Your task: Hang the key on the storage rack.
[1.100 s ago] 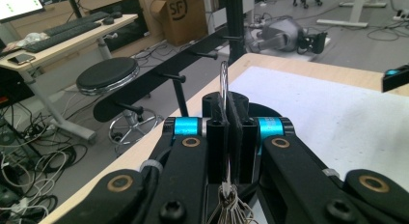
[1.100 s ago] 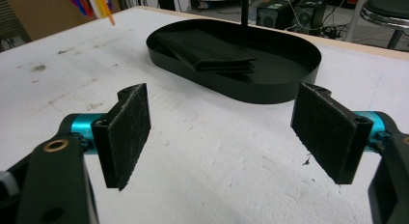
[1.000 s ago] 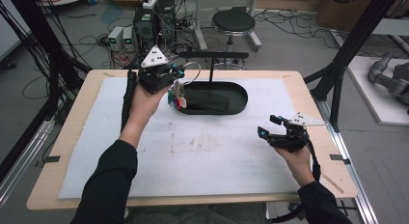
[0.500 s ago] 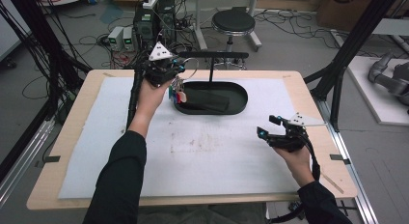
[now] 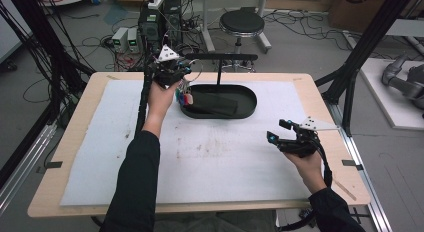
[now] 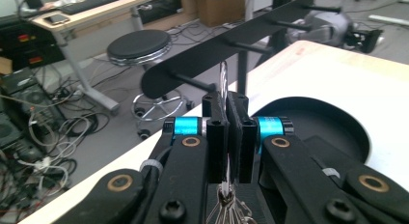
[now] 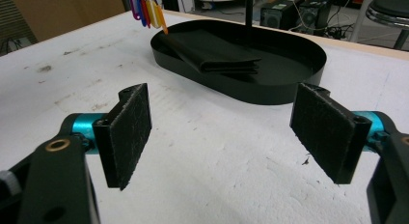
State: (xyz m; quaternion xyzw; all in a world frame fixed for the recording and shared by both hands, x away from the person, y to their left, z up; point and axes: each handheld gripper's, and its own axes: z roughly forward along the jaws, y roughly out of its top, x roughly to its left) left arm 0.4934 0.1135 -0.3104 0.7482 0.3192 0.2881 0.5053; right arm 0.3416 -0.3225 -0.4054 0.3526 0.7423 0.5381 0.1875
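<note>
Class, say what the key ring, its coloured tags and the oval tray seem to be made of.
Key ring: thin shiny wire, likely metal. Tags: bright, glossy, probably plastic. Tray: smooth matte black wall, plastic or painted metal; hard to tell.

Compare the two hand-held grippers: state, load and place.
The left hand-held gripper is shut on a key ring; the right hand-held gripper stands wide open with nothing between its pads. The left one is held up by the hook rack, at the tray's far left end; the right one sits low over the white mat, near the table's right edge. Both have black jaws and blue fittings.
</note>
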